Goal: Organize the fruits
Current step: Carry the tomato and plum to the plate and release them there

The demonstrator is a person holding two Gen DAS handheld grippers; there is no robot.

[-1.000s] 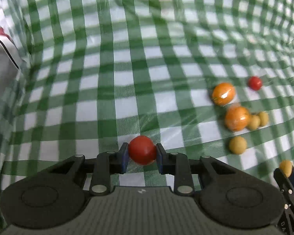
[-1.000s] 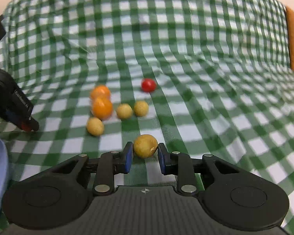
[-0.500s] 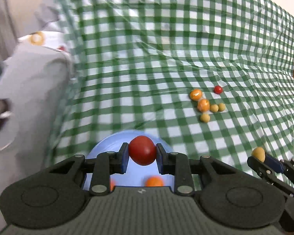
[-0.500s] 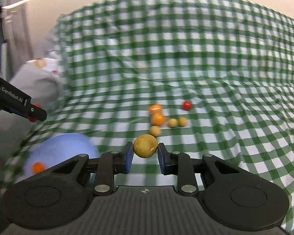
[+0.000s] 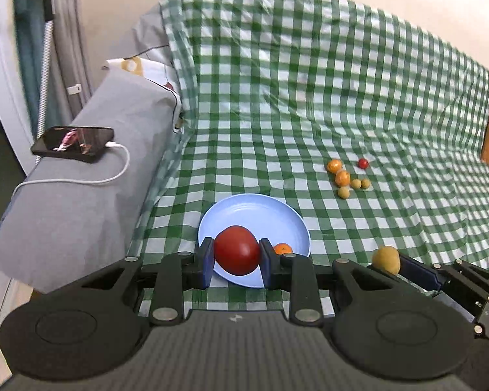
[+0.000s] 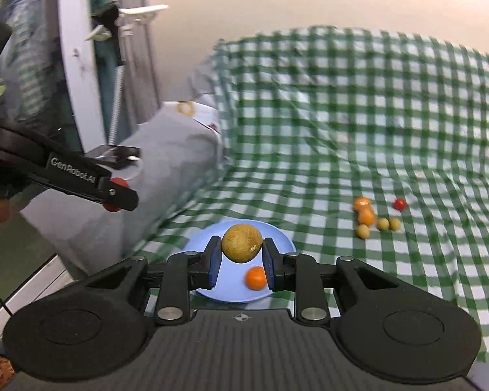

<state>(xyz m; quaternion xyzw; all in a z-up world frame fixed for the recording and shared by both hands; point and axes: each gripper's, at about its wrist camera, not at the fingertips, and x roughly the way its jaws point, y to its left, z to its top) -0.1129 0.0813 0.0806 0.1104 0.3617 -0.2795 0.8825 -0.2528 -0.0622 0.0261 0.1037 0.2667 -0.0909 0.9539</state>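
My left gripper (image 5: pixel 237 257) is shut on a red tomato (image 5: pixel 237 254) and holds it above the near part of a light blue plate (image 5: pixel 244 210). A small orange fruit (image 5: pixel 283 248) lies on the plate. My right gripper (image 6: pixel 241 249) is shut on a yellow-brown round fruit (image 6: pixel 242 242) above the same plate (image 6: pixel 277 231), where the orange fruit (image 6: pixel 256 278) also shows. The right gripper with its fruit (image 5: pixel 386 259) appears at the lower right of the left wrist view. The left gripper (image 6: pixel 114 195) appears at the left of the right wrist view.
Several small fruits, orange (image 5: pixel 342 177), yellow (image 5: pixel 343 192) and one red (image 5: pixel 362 163), lie in a cluster on the green checked cloth (image 5: pixel 309 97) to the right of the plate. A grey cushion (image 5: pixel 81 202) with a phone (image 5: pixel 73 143) and cable is at the left.
Both grippers pulled up and back from the fruit cluster, each carrying its fruit, and now hover over the blue plate. The cluster has stayed in place.
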